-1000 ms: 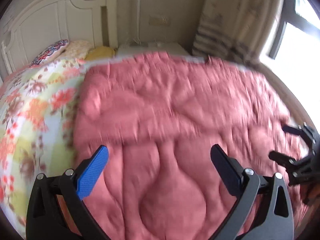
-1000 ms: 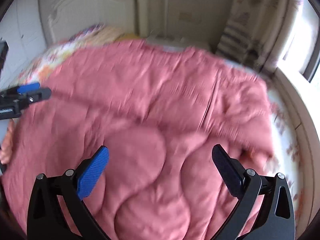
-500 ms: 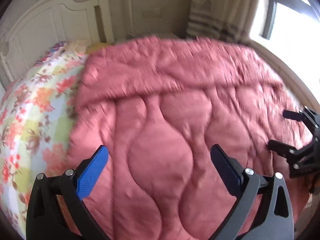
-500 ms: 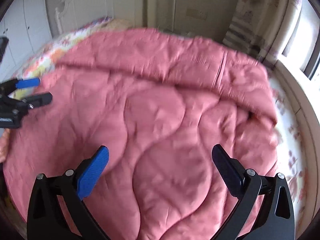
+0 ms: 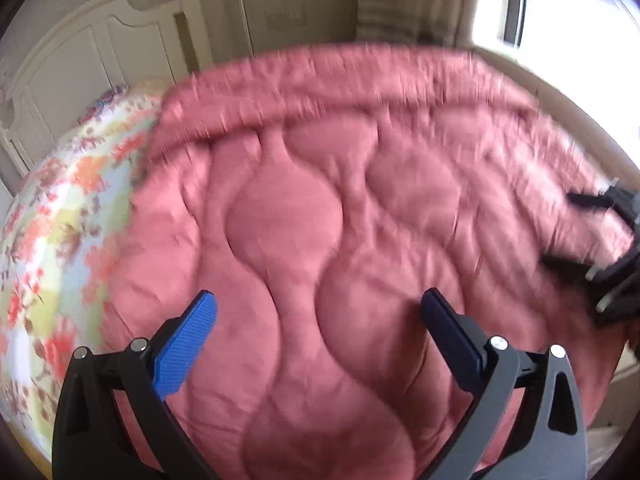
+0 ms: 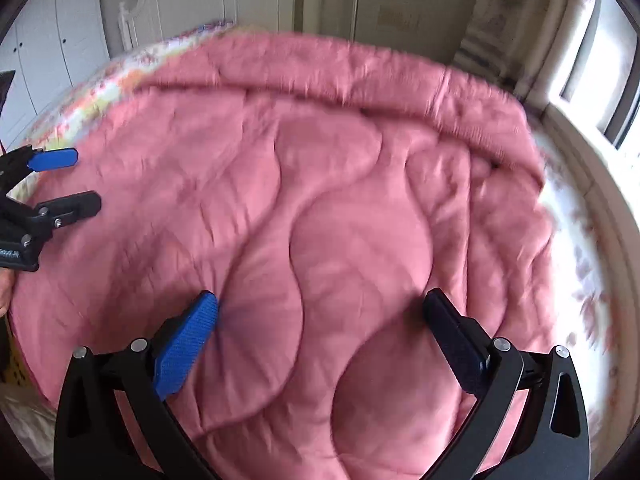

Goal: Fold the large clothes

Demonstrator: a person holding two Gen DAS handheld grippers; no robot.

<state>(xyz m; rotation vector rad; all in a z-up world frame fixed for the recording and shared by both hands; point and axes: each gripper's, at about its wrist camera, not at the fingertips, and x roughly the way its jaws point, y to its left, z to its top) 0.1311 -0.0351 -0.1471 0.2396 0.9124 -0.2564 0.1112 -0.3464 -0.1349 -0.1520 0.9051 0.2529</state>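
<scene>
A large pink quilted blanket (image 5: 340, 208) lies spread over the bed, with a folded band along its far edge; it fills the right wrist view too (image 6: 320, 200). My left gripper (image 5: 318, 308) hovers open above the blanket's near part, nothing between its fingers. It also shows at the left edge of the right wrist view (image 6: 68, 180), open. My right gripper (image 6: 320, 312) is open over the blanket's near right part, and appears at the right edge of the left wrist view (image 5: 576, 232), open and empty.
A floral bedsheet (image 5: 60, 220) shows to the left of the blanket and on the right (image 6: 580, 240). A white headboard (image 5: 92, 56) stands at the far end. A window (image 5: 568, 12) and curtain are on the right; white cupboard doors (image 6: 52, 40) on the left.
Both grippers, still open, have moved back towards the foot of the bed; the views tilt so the blanket reaches farther up. The blanket's folded far band sits farther away.
</scene>
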